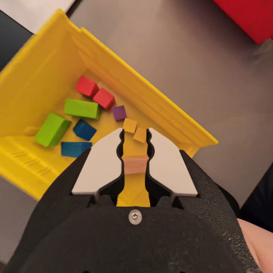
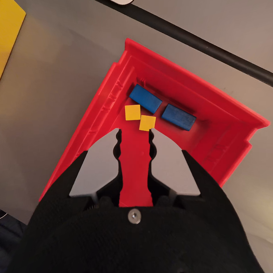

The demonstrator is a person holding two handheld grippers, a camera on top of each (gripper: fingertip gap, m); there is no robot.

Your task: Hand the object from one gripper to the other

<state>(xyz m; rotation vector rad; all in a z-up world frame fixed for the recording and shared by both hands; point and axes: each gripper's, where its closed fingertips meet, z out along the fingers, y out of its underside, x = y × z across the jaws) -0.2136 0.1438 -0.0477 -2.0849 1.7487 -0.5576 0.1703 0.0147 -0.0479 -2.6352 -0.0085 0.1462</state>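
My left gripper (image 1: 135,130) hangs over a yellow bin (image 1: 44,76) and is shut on a plain tan wooden block (image 1: 135,164), held deep between the fingers, well back from the tips. My right gripper (image 2: 134,130) is open and empty above a red bin (image 2: 184,91). Neither gripper shows in the other's view.
The yellow bin holds two red cubes (image 1: 87,87), two green blocks (image 1: 82,108), two blue blocks (image 1: 84,130), a purple cube (image 1: 119,113) and two yellow cubes (image 1: 130,125). The red bin holds two blue blocks (image 2: 145,98) and two yellow cubes (image 2: 132,112). Both bins stand on a grey table (image 2: 59,73). A corner of the red bin (image 1: 251,17) shows at the top right of the left wrist view.
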